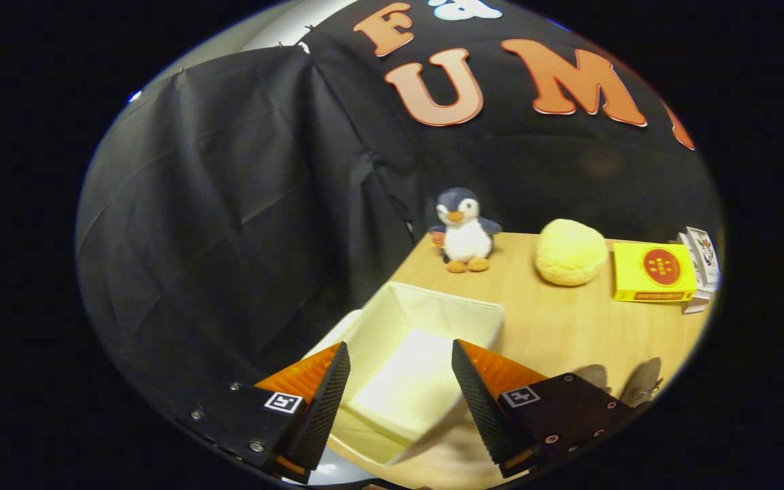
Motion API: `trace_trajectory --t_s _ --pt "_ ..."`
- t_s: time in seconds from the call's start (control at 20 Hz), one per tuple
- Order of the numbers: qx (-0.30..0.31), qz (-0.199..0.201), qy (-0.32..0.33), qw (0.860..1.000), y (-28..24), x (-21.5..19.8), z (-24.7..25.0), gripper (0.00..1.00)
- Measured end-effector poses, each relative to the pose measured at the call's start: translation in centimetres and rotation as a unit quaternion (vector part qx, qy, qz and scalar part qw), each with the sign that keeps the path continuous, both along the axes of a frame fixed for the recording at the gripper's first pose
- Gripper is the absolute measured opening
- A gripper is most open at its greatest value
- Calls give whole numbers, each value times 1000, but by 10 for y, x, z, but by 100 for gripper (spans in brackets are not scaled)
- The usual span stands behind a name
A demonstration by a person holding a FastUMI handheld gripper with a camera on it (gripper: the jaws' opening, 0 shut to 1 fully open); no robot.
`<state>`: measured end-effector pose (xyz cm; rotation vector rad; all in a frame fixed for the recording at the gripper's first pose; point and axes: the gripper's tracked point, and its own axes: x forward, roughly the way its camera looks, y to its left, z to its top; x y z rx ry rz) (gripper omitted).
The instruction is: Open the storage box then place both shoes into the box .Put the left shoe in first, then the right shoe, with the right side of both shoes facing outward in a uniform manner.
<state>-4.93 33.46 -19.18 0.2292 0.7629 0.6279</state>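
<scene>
The claw [400,381] stands wide open with nothing between its fingers, poised above the storage box [433,320], whose pale inner floor shows in the gap between them. The box is open at the top, cream-coloured, and sits at the near left corner of the wooden bench [562,327], its far wall running toward the middle of the bench. At the far left corner of the bench stands a plush penguin [465,231], upright, with orange feet and beak, backed against the black cloth wall [229,204]. Along the far edge, beside the penguin but apart from it, lies a round yellow plush ball [570,252]. Just beside the ball, toward the far right corner, stands a yellow carton [653,272] with a red round emblem on its face and a red strip of print along its lower edge; the writing is too small to read. Touching the carton at the right edge is a white printed box [701,255], its markings also illegible.
</scene>
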Motion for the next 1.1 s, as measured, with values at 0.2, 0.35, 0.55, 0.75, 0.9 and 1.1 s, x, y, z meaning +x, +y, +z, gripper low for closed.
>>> trace_trajectory --t_s 0.2,0.35,0.55,0.75,0.9,1.1 --pt "-55 -50 21 997 -75 -3 -50 90" --pt "-96 -71 43 992 -124 -18 -85 90" --pt "-130 -85 78 985 -170 -43 -131 88" --pt "-163 -87 102 977 -189 -50 -167 83" --pt "-173 -95 119 973 -195 -42 -193 75" --pt "-145 -107 157 971 -187 -27 -222 55"
